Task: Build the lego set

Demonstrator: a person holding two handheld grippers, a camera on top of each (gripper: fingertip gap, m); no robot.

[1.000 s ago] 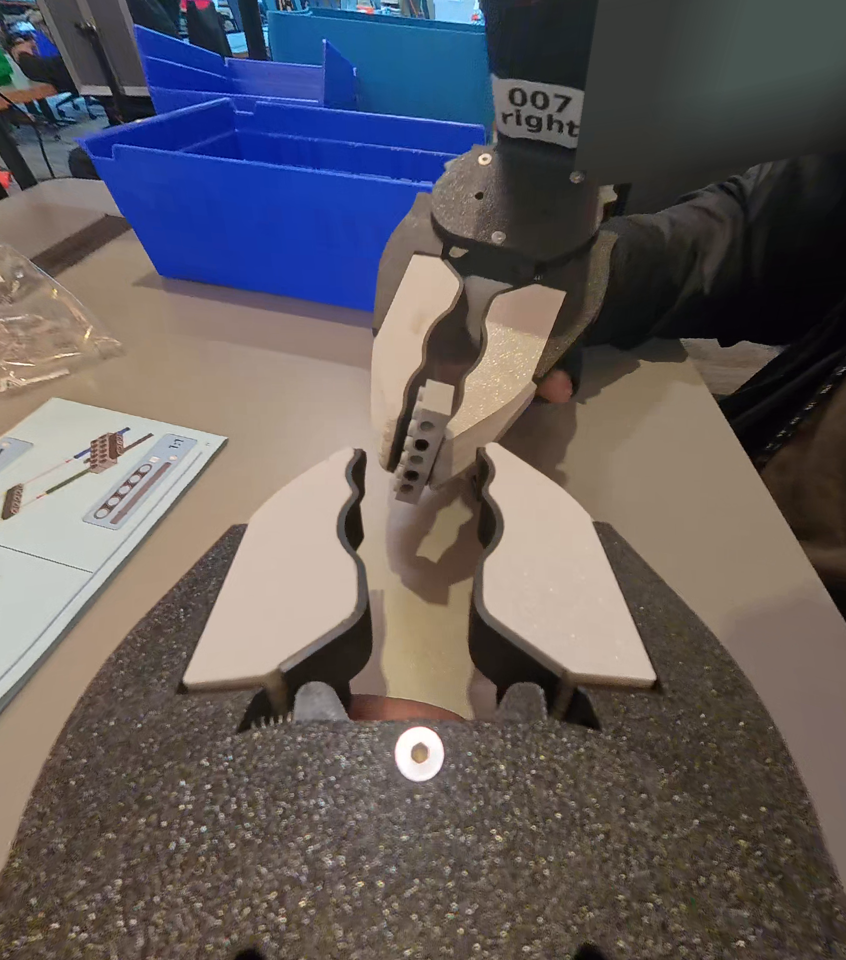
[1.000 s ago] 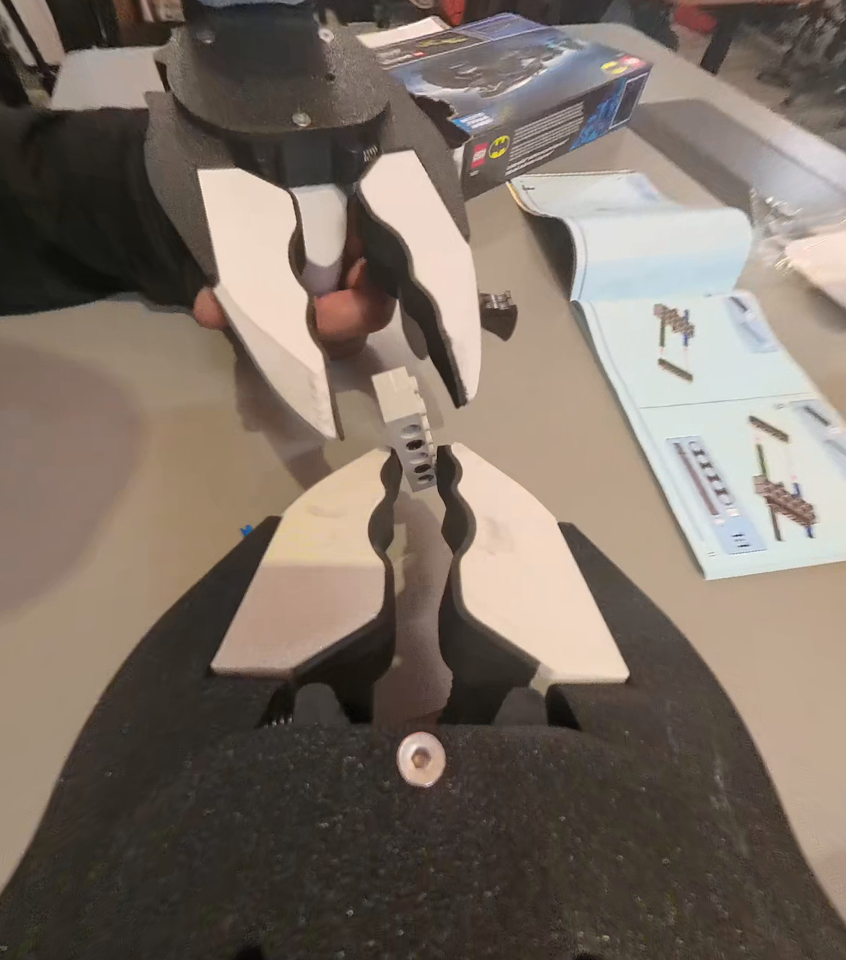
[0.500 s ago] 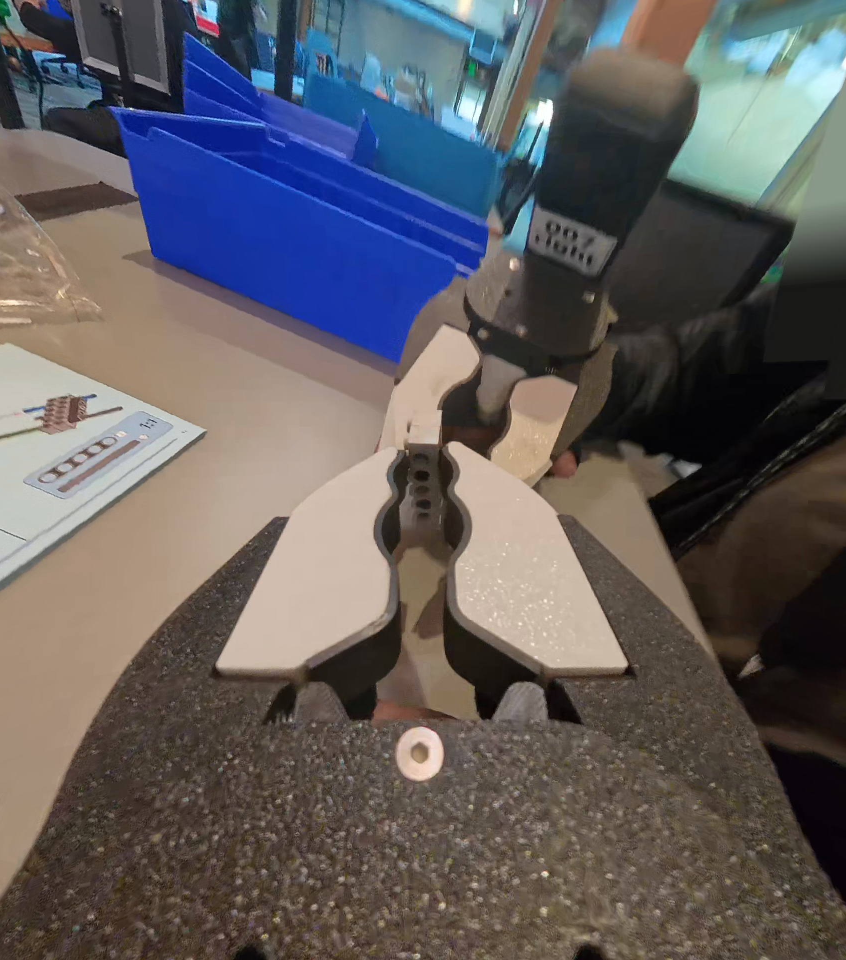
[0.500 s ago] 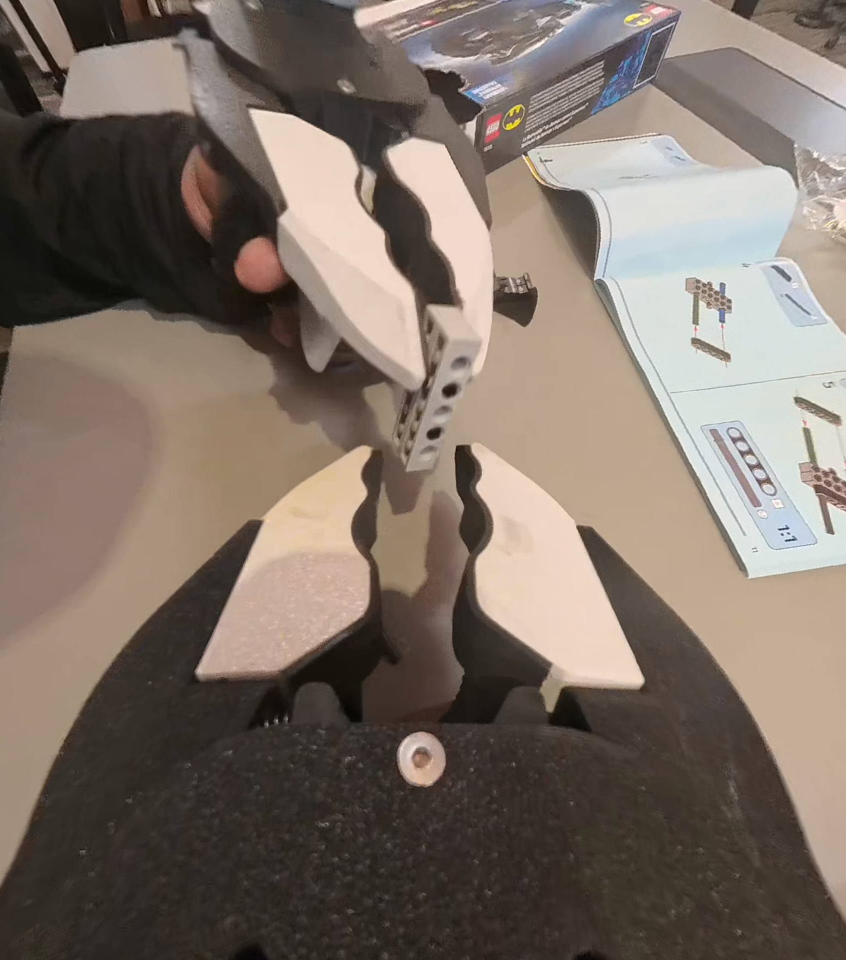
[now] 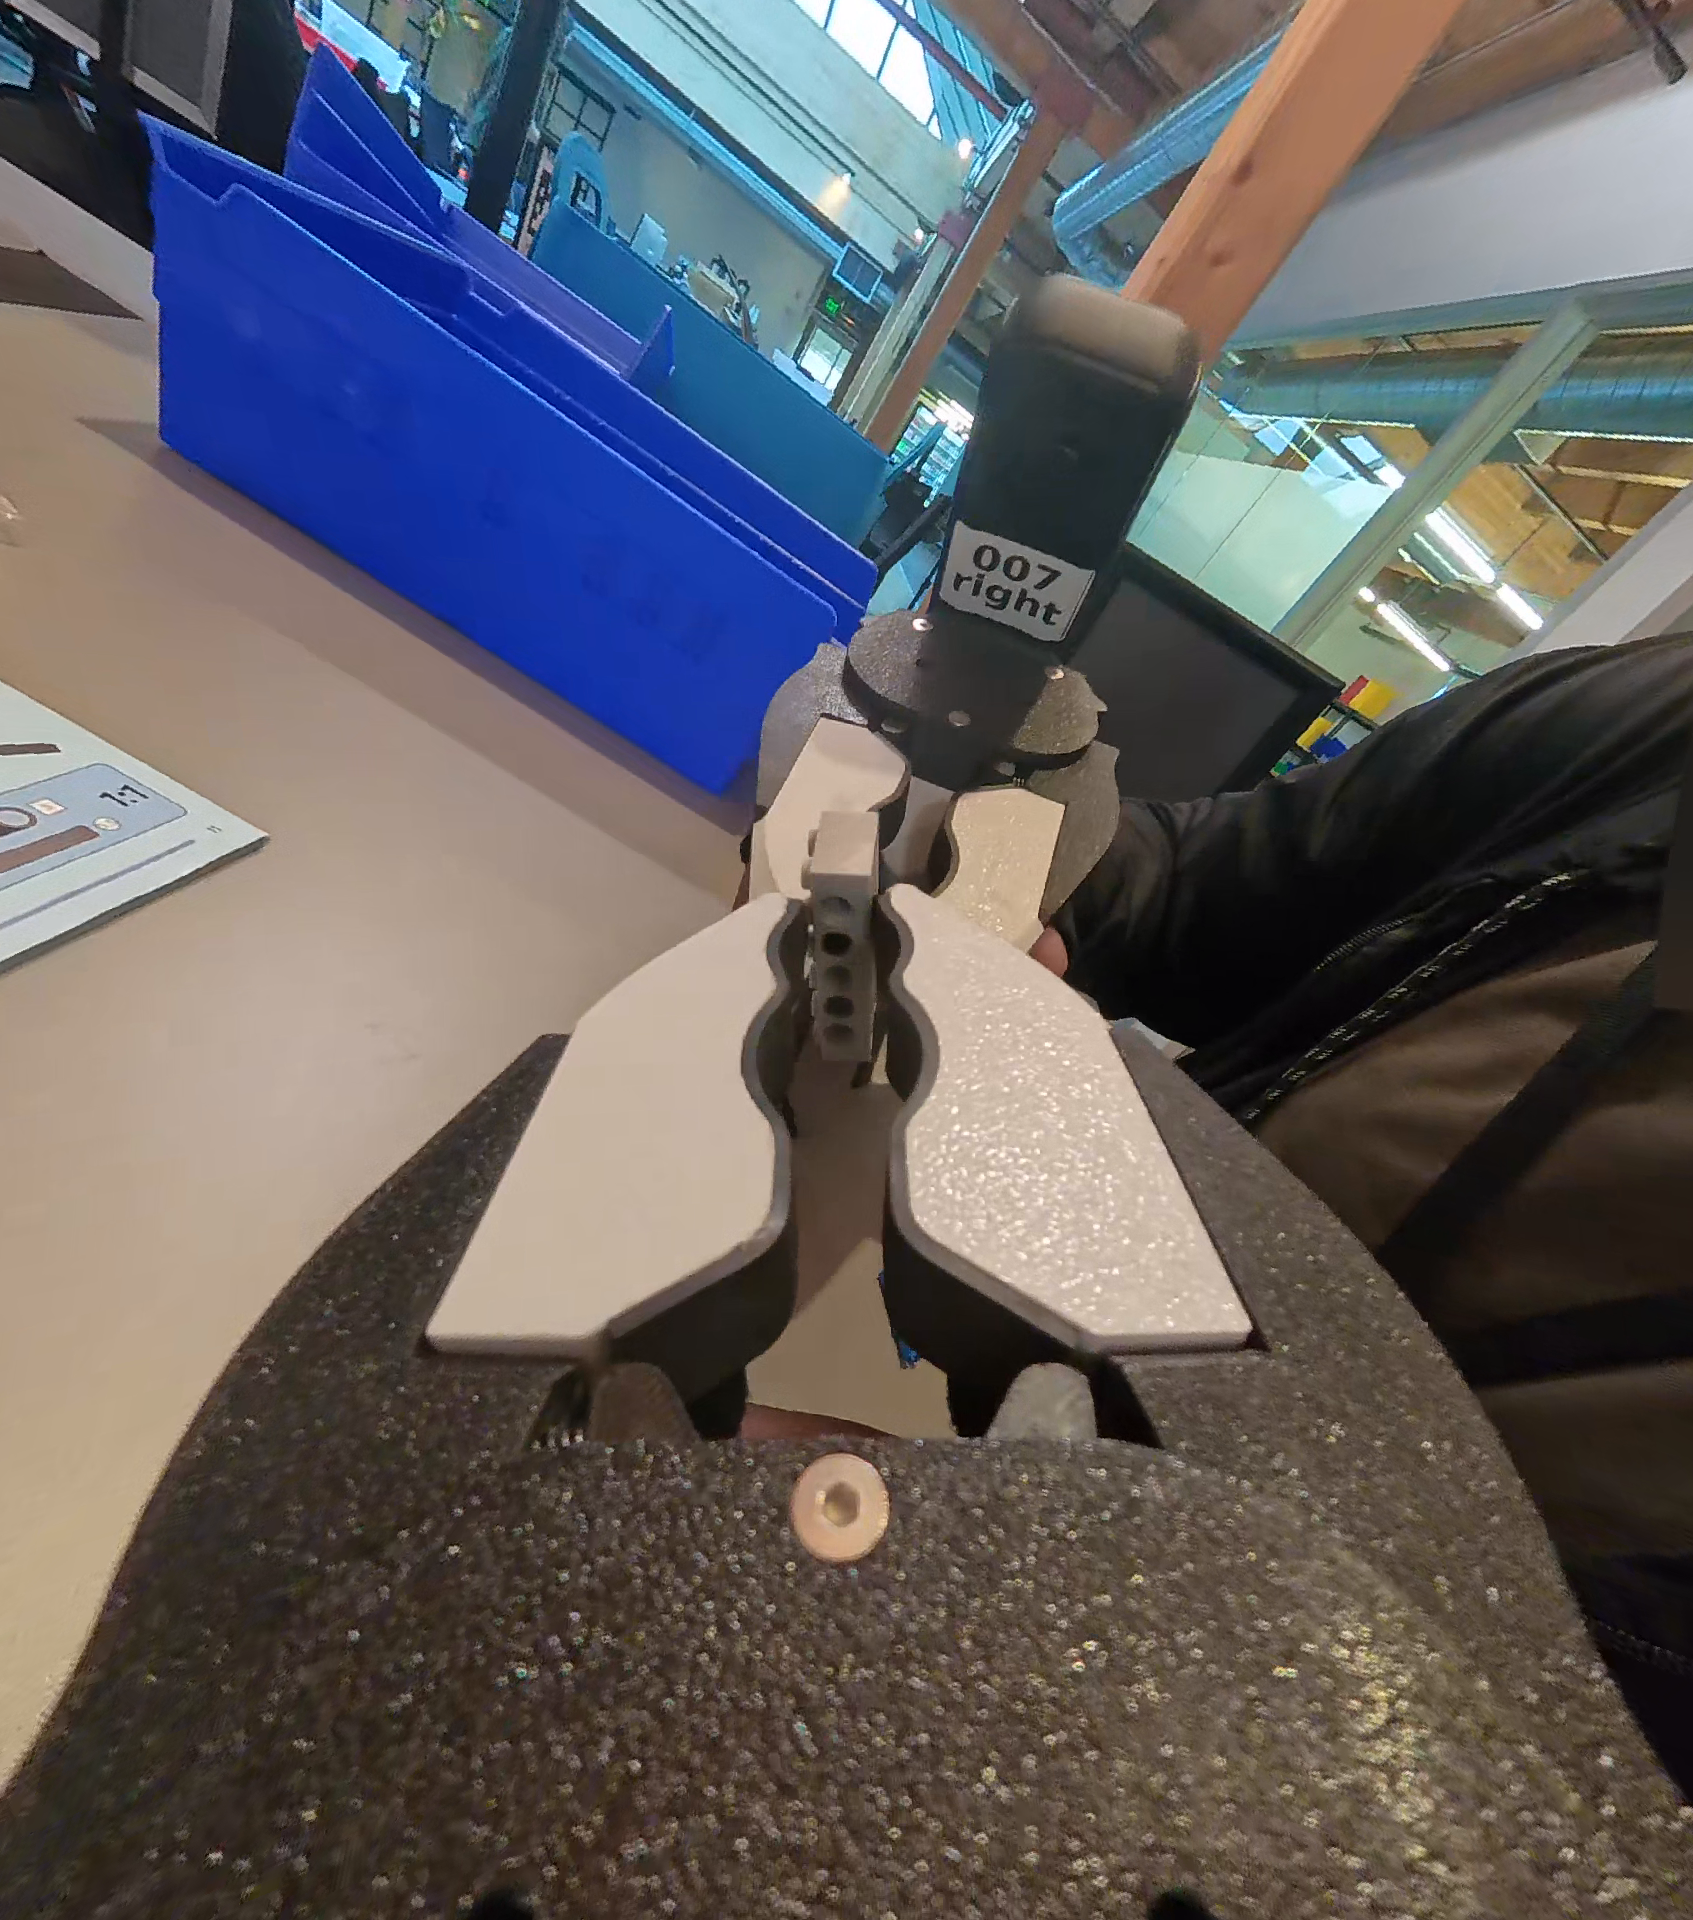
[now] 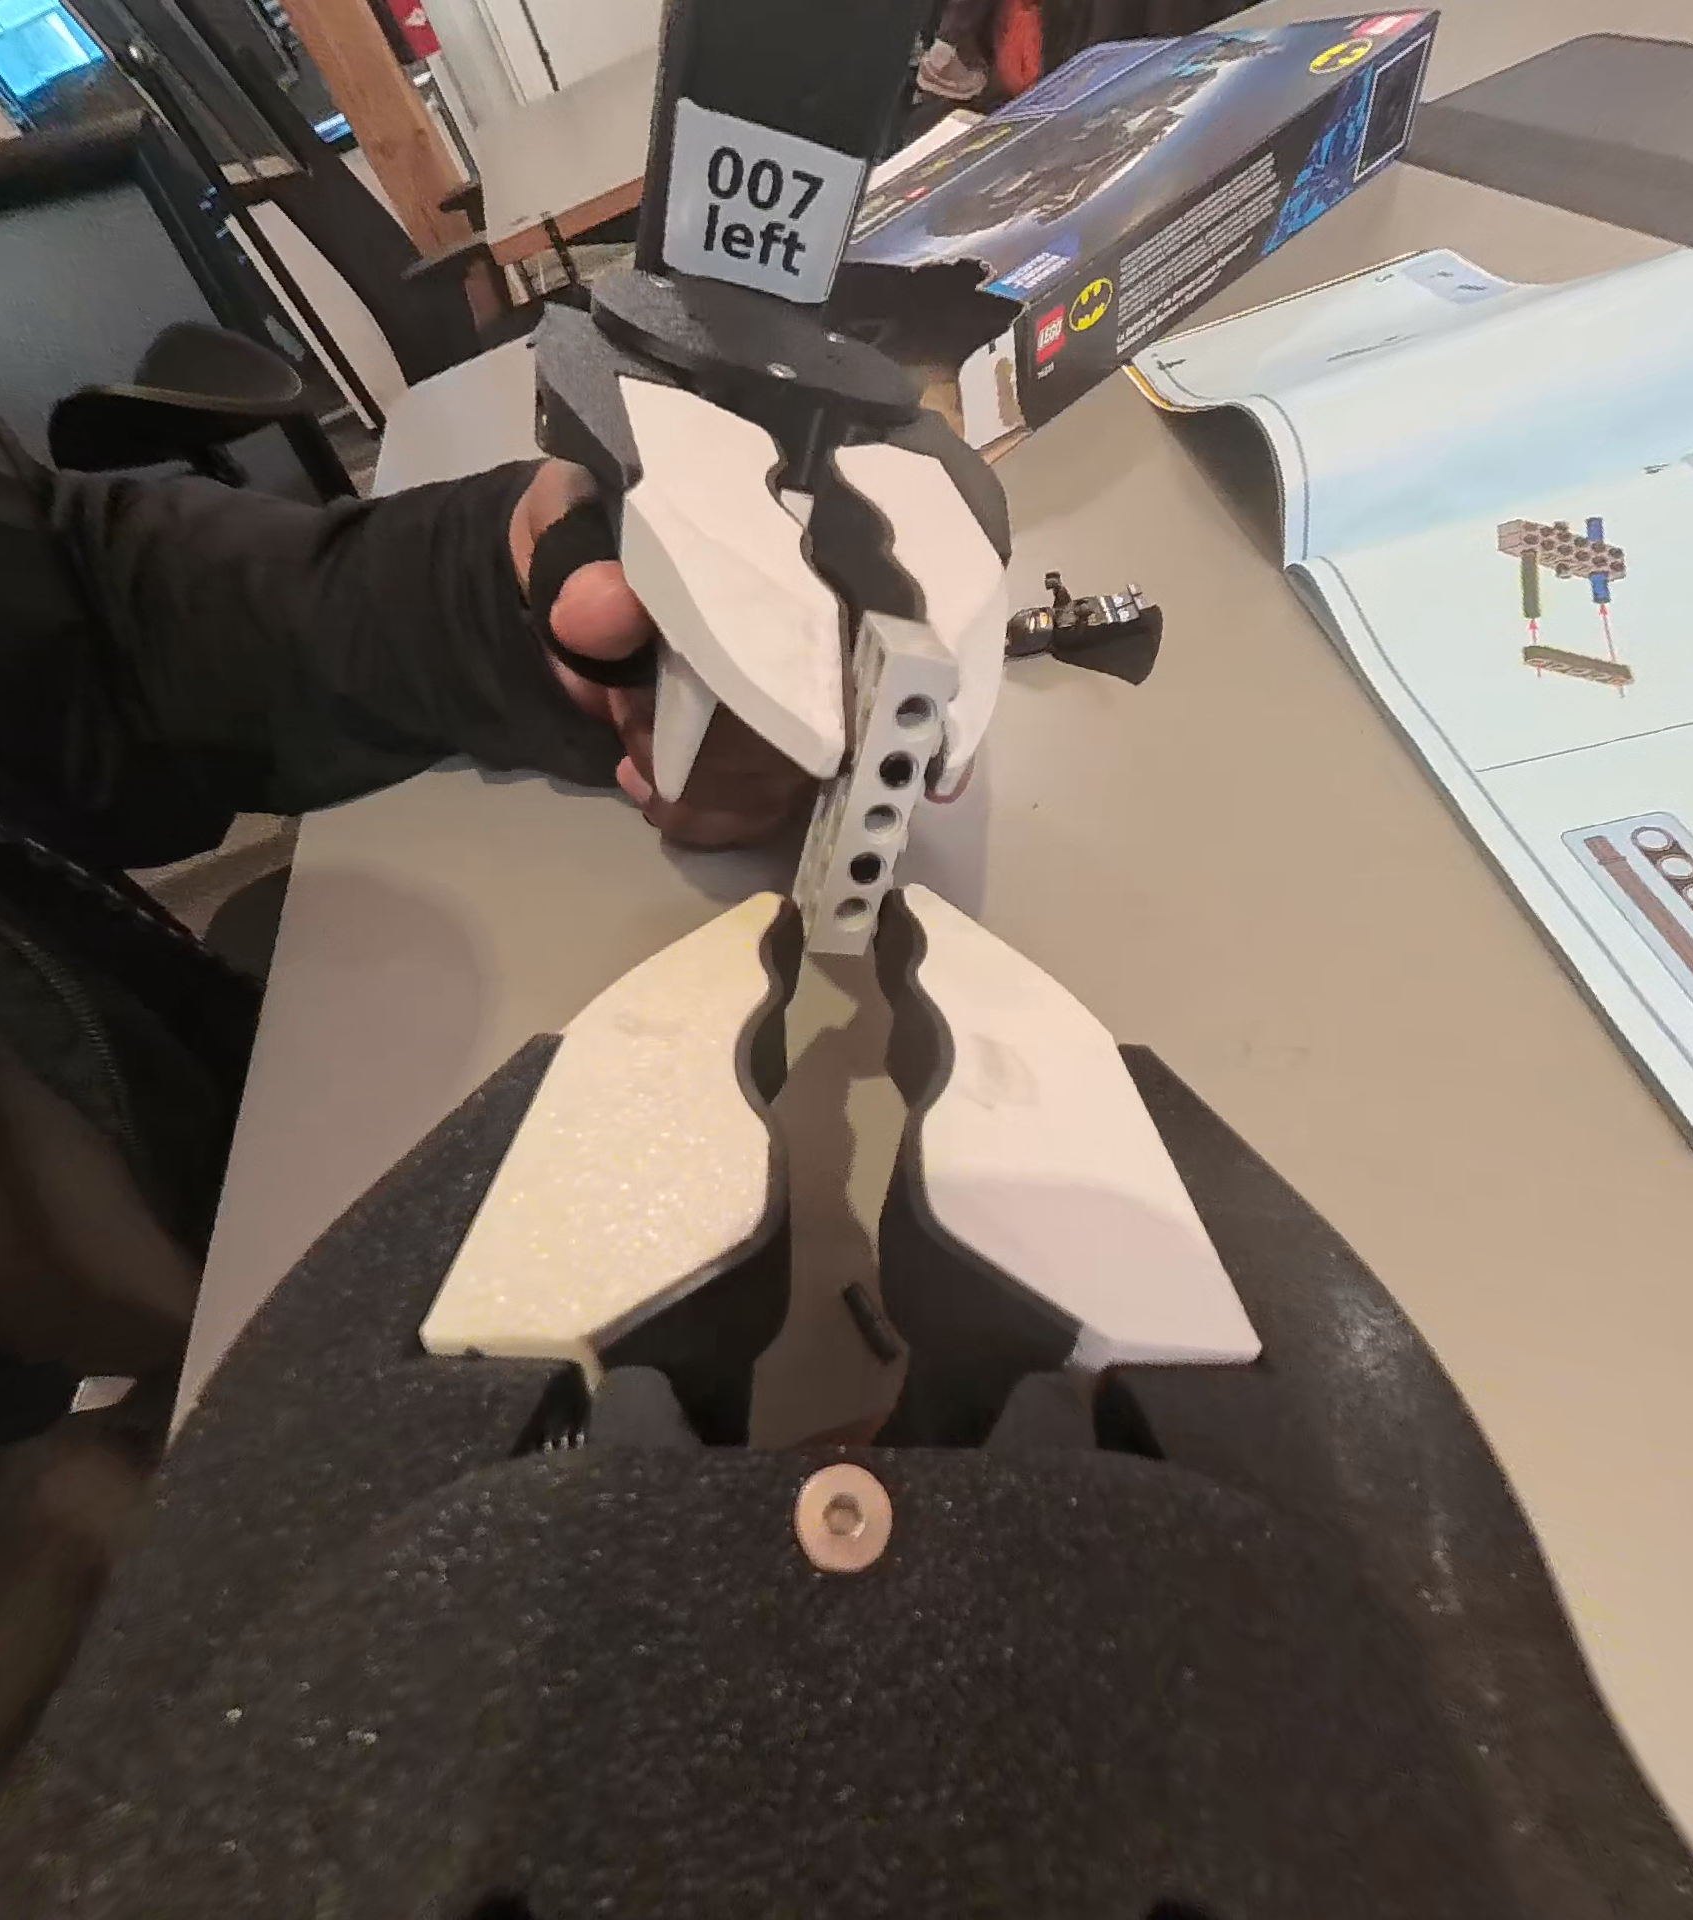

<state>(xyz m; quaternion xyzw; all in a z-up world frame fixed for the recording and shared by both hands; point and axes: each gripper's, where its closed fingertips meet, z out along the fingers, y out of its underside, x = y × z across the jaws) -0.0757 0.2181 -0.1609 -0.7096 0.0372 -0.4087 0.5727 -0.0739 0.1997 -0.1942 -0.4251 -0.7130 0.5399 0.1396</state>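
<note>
Jaws of the left gripper [image 5: 837, 920] clamp the upper end of a grey holed brick [image 6: 878, 800] above the bench [image 5: 302, 987]; the right gripper [image 6: 842, 914] pinches its lower tip, so both hold one piece. Whether any booklet [image 6: 1548, 727] step is finished cannot be told. The brick's studded side is mostly hidden.

Grey holed brick beam [image 6: 873, 810], airborne, clamped at both ends

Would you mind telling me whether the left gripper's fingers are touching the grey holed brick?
Touching. In the right wrist view, the left gripper has both fingers closed against opposite sides of the grey holed brick.
</note>
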